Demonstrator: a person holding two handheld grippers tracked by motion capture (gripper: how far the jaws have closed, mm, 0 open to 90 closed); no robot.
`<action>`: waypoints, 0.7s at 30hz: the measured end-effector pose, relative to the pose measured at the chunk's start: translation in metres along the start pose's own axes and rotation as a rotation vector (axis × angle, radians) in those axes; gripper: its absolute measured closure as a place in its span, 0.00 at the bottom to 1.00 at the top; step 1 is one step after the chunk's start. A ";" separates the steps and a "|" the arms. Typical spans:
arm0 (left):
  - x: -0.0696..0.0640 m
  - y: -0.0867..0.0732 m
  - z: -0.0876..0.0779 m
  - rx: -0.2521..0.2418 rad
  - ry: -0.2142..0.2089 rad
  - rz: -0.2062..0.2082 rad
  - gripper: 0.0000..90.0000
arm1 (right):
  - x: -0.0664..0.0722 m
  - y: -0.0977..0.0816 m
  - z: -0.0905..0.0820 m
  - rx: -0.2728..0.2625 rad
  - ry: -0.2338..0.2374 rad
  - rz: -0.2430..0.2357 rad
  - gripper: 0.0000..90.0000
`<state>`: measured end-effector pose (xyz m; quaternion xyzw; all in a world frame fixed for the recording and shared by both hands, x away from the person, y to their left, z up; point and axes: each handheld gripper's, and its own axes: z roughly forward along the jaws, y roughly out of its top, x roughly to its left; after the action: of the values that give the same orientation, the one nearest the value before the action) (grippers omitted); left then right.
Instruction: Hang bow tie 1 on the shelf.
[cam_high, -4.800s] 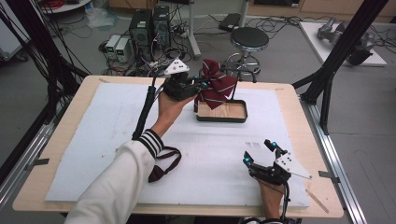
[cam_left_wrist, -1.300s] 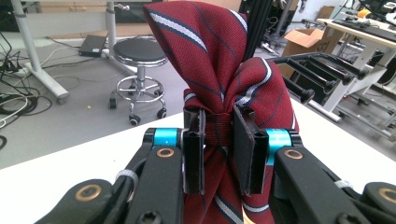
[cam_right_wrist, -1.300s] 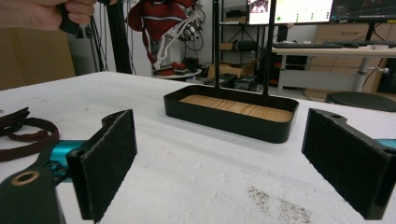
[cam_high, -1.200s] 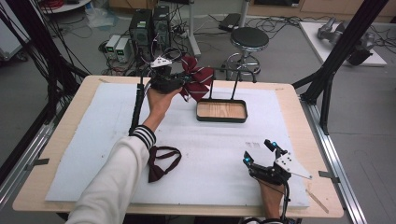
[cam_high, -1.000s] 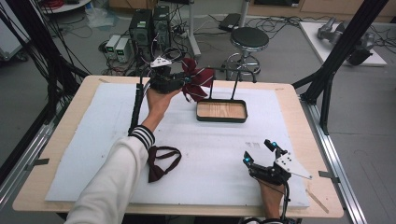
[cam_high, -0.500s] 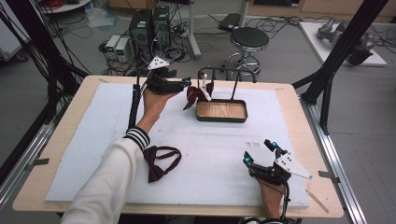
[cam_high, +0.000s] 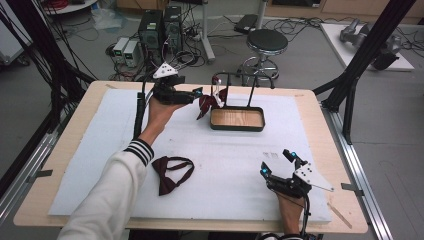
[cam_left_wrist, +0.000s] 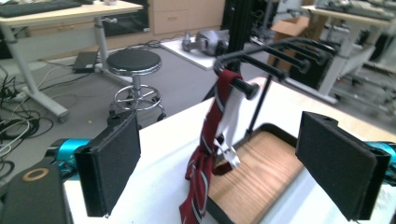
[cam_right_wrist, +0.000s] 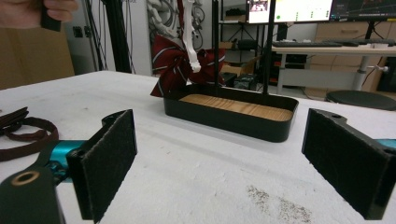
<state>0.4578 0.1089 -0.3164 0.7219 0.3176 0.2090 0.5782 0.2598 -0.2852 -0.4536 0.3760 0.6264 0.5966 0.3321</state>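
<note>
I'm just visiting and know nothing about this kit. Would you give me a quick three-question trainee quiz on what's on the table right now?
1. True or false: the striped bow tie hangs from the rack.
2. Which hand-held gripper is nearest that rack: A left, B right?
3. What lies flat on the white mat near the sleeve?

Key: 1 true; 2 A; 3 a plain dark bow tie.
</note>
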 end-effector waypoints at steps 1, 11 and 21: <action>0.000 0.000 -0.002 -0.009 -0.009 0.007 0.15 | 0.000 0.000 0.000 0.001 0.000 0.002 0.10; 0.003 -0.005 -0.037 -0.051 -0.035 0.044 0.13 | -0.001 0.000 0.001 0.009 -0.007 0.008 0.10; 0.011 -0.024 -0.088 -0.102 -0.046 0.040 0.13 | -0.001 0.000 0.001 0.010 -0.006 0.005 0.10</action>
<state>0.4012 0.1811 -0.3190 0.7023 0.2788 0.2198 0.6170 0.2608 -0.2853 -0.4533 0.3812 0.6273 0.5932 0.3308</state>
